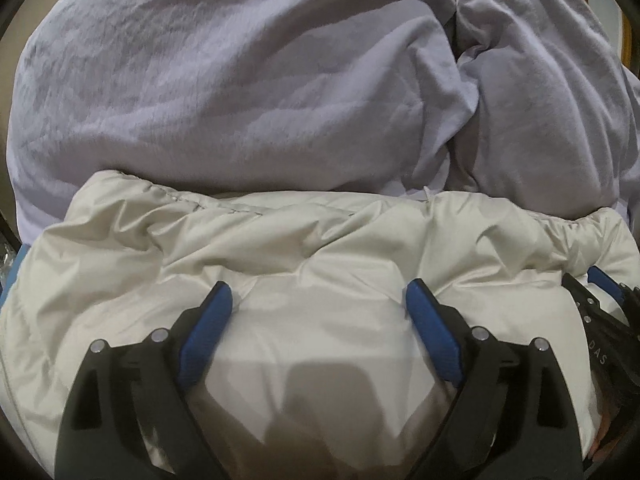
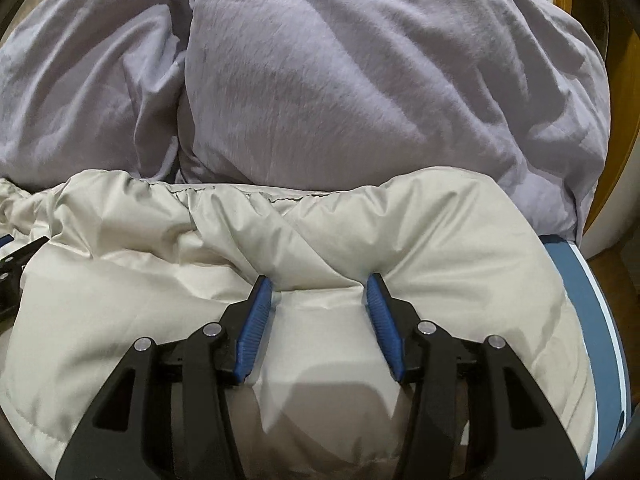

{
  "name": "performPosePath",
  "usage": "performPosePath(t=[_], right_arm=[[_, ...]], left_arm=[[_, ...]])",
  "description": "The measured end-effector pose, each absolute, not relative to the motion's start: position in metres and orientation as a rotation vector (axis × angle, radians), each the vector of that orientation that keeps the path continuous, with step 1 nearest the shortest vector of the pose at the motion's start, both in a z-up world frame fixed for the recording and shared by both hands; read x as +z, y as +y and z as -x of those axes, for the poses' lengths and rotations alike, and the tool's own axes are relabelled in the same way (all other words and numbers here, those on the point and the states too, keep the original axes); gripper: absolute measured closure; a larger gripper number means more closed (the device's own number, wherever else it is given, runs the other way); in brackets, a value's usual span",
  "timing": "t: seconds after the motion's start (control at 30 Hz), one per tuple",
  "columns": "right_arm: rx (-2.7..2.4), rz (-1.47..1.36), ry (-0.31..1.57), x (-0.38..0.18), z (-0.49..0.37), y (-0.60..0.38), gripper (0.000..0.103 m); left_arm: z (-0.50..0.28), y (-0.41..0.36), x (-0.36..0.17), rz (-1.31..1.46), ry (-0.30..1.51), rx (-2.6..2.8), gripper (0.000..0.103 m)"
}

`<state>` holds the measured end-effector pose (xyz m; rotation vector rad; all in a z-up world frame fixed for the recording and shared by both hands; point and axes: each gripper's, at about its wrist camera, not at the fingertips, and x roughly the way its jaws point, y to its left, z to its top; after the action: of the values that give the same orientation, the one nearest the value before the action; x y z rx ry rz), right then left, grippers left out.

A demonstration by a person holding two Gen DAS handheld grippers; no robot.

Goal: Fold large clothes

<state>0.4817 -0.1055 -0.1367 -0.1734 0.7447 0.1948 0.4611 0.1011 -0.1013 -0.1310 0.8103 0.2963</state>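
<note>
A cream puffy jacket (image 1: 320, 248) lies bunched in the near half of both views; it also shows in the right wrist view (image 2: 360, 232). My left gripper (image 1: 320, 300) is open, its blue pads pressed down on the jacket's padded fabric. My right gripper (image 2: 320, 288) is open, narrower, with a bulge of the jacket between its pads. The right gripper's black body (image 1: 600, 320) shows at the right edge of the left wrist view. The left gripper (image 2: 16, 264) shows at the left edge of the right wrist view.
A rumpled lilac-grey quilt (image 1: 240, 80) fills the far half of both views, also in the right wrist view (image 2: 360, 80). A blue surface edge with a white stripe (image 2: 588, 300) lies under the jacket at right. A wooden frame (image 2: 616, 128) stands at far right.
</note>
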Motion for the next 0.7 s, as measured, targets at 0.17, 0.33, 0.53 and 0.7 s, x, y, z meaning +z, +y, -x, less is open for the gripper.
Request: performPosePath(t=[0.17,0.33,0.53,0.7], right_arm=[[0.191,0.171,0.738,-0.147,-0.486,-0.102,0.05],[0.192,0.169,0.746,-0.152,-0.482,-0.105,0.05],[0.191,0.172,0.752,-0.153,-0.487,-0.099,0.05],[0.192,0.17,0.769,-0.151,-0.494,-0.099,0.049]], left_arm=[[-0.467,0.095,-0.113,0.133,0.803,0.305,0.014],[-0.472,0.094,-0.125,0.152,0.81,0.299,0.013],[-0.475,0.099,-0.126,0.154,0.81,0.299,0.013],[-0.471,0.108,-0.127,0.156,0.819,0.298,0.013]])
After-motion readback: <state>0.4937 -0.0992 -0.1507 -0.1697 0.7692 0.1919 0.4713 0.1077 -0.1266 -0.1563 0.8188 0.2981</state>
